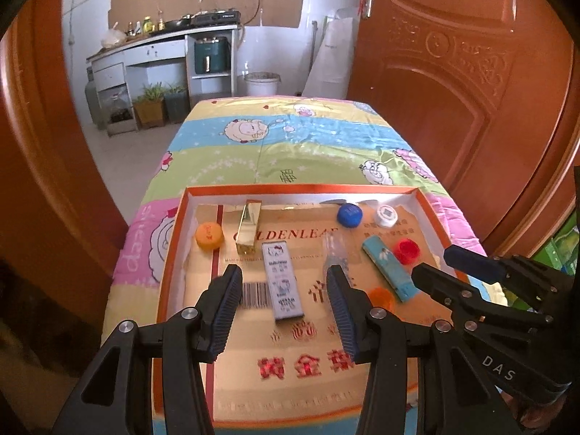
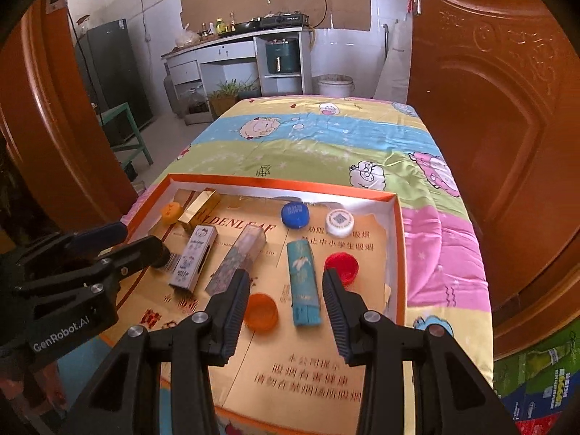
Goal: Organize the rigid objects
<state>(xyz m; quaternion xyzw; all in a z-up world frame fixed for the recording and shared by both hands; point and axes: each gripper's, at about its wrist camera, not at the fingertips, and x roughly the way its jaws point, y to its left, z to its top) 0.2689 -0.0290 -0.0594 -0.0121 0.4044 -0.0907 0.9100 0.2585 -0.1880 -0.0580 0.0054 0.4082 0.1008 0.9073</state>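
Observation:
An orange-rimmed shallow box (image 1: 174,239) (image 2: 397,253) on the bed holds small items. A white cartoon-print box (image 1: 282,281) (image 2: 194,257) lies between the fingers of my open left gripper (image 1: 284,291). A gold box (image 1: 248,226) (image 2: 199,204), a clear tube (image 1: 335,252) (image 2: 237,257) and a teal box (image 1: 389,266) (image 2: 304,282) lie alongside. Caps are scattered: yellow-orange (image 1: 209,235), blue (image 1: 349,214) (image 2: 294,214), white (image 1: 386,215) (image 2: 339,222), red (image 1: 407,251) (image 2: 340,266), orange (image 2: 260,312). My open right gripper (image 2: 286,290) hovers over the teal box and the orange cap.
The box sits on a cartoon sheep bedsheet (image 1: 290,137) (image 2: 326,137). A brown door (image 1: 453,72) (image 2: 489,90) stands close on the right. A kitchen counter (image 1: 163,47) and plants are far behind. Green cartons (image 2: 536,373) sit at the lower right.

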